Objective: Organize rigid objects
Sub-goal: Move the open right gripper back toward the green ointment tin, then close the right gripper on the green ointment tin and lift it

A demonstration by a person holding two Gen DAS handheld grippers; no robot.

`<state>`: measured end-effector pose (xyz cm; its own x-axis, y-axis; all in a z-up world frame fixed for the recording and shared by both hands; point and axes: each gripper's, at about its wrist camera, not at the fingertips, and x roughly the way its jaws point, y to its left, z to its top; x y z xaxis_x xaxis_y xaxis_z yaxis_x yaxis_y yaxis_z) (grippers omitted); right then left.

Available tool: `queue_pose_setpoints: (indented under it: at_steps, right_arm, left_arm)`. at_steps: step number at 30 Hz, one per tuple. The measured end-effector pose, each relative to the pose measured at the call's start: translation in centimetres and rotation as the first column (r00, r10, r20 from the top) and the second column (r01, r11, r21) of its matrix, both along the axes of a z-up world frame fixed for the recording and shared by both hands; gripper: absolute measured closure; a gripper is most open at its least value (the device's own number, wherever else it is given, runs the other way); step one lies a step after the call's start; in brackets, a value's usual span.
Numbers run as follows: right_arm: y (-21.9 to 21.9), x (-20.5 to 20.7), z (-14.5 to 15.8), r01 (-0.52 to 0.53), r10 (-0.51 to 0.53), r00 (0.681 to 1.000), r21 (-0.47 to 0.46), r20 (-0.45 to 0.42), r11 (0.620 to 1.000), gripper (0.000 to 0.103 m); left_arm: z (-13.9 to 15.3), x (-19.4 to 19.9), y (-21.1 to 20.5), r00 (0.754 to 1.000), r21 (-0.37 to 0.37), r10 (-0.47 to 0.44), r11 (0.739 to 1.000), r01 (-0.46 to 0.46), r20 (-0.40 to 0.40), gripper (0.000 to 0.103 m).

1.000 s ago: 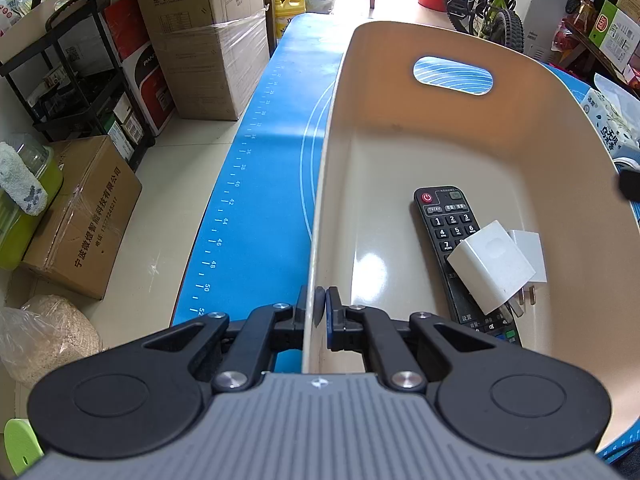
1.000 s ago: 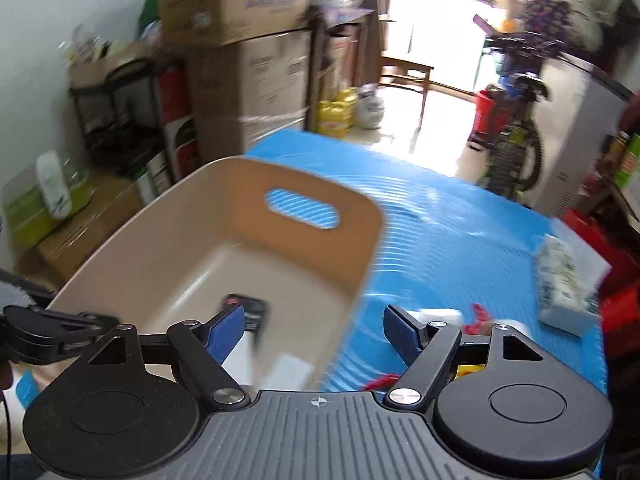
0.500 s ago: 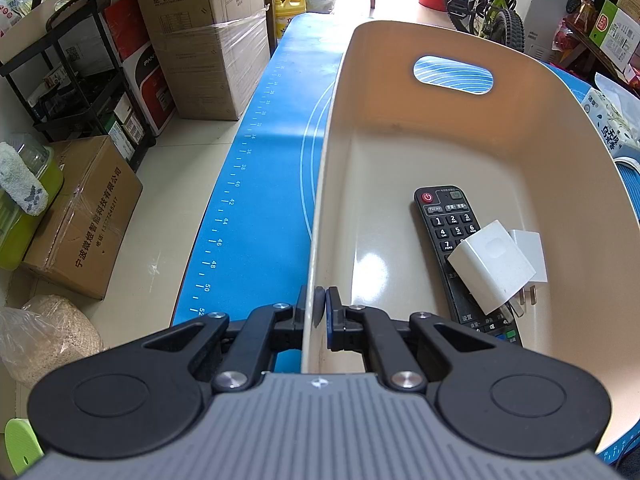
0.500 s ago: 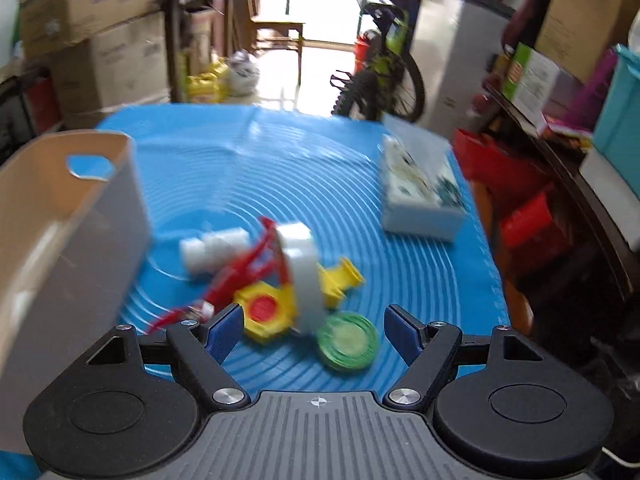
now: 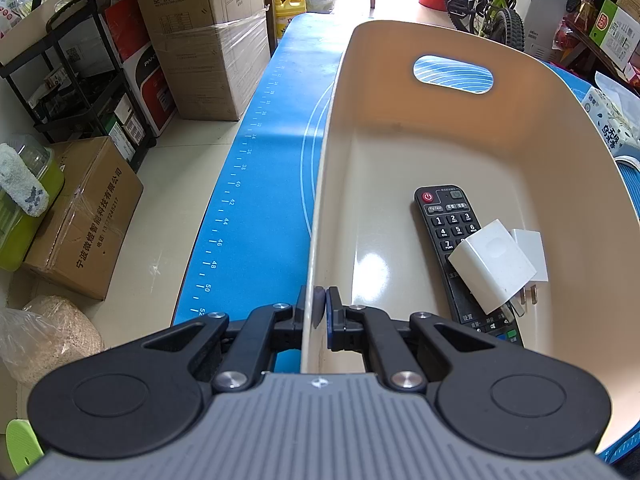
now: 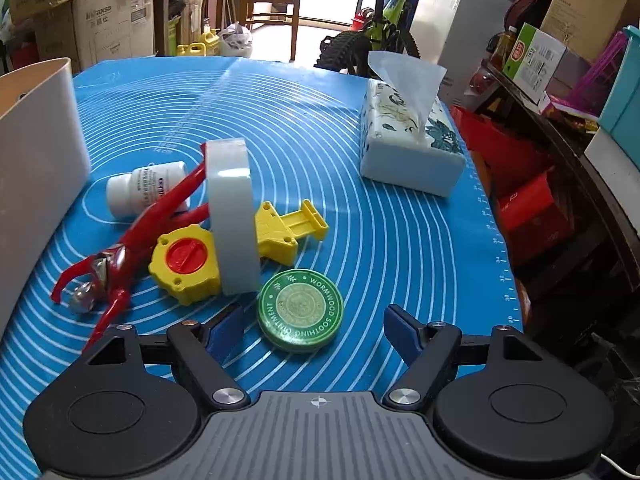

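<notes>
Jaws: left gripper clenched on the bin wall; right gripper spread wide, tin lying between them. Closing carelessly could nudge the leaning tape roll over.

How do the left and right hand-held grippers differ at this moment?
The left hand-held gripper is shut on the beige bin wall; the right hand-held gripper is open and holds nothing. The left sits at the bin's rim, while the right hangs over the blue mat with the green tin between its fingers. Both have blue pads.
</notes>
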<state>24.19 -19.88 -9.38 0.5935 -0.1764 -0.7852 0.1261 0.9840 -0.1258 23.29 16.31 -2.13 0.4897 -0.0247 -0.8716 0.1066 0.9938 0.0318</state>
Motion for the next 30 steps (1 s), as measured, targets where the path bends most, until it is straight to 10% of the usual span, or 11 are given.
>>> queue_pose_setpoints:
  at_steps: [8,13,30]
  right_arm:
    - [-0.4,0.5,-0.7,0.013,-0.013,1.0,0.022,0.016,1.0,0.028]
    - [-0.5,0.2,-0.6,0.002,-0.003,1.0,0.087,0.02,0.996,0.048]
    - [0.8,-4.2,3.1,0.077,-0.078,0.987,0.007,0.141,0.997,0.049]
  left_arm:
    - [-0.1,0.0,0.1,1.0,0.005,-0.002,1.0,0.002,-0.001,0.095]
    - [-0.1,0.1,0.1,1.0,0.006,-0.002,1.0,0.002,-0.001,0.095]
    - [-0.1,0.0,-0.1,1.0,0.005,-0.002,1.0,0.002,-0.004,0.095]
